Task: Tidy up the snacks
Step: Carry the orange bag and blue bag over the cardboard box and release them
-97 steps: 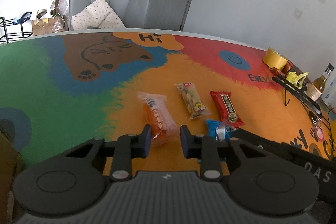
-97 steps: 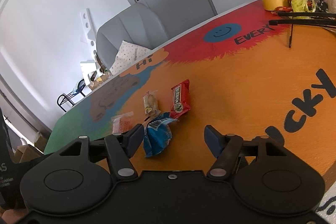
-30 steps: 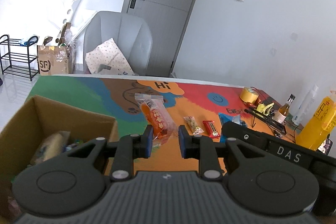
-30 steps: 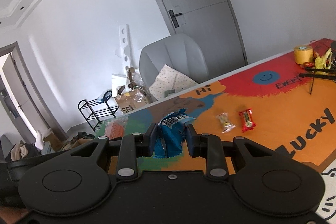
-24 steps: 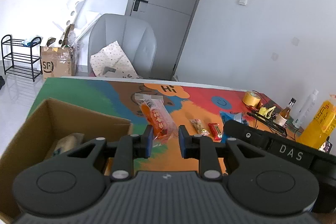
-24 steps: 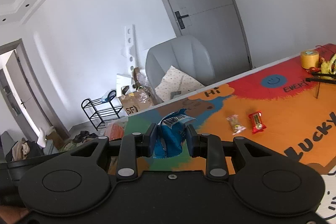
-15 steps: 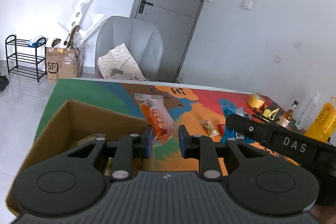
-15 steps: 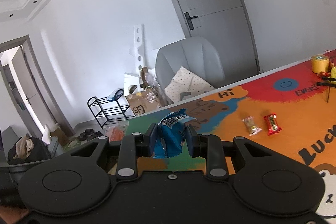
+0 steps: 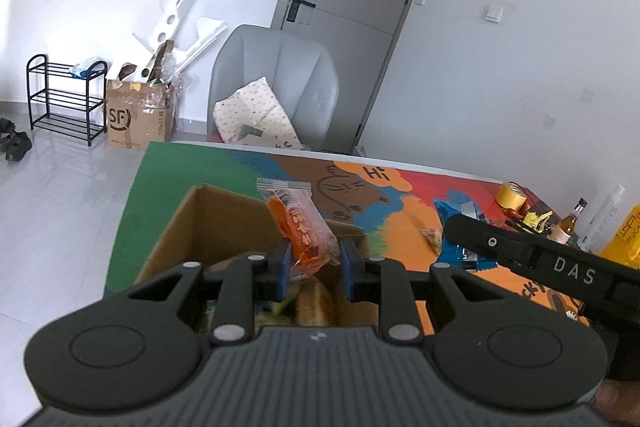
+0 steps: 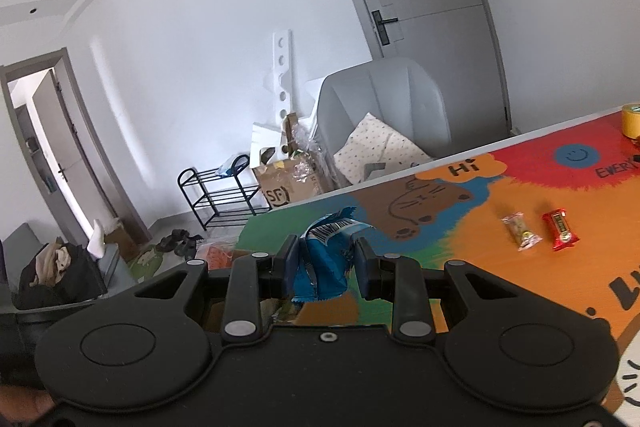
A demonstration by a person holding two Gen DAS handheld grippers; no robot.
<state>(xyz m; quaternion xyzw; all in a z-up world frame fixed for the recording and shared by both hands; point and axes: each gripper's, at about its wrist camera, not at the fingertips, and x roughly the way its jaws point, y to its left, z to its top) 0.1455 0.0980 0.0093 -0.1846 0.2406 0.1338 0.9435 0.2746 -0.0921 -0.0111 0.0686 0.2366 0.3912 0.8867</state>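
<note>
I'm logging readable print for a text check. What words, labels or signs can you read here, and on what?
"SF": floor carton.
"Hi": orange patch of the table mat.
"EVERY", cut off: red part of the mat.
"DAS": right gripper body, seen from the left wrist.
Orange packet, blue packet, red snack, clear-wrapped snack: print unreadable.

Orange snack packet (image 9: 302,227); blue packet (image 10: 324,267); red bar (image 10: 561,229).
</note>
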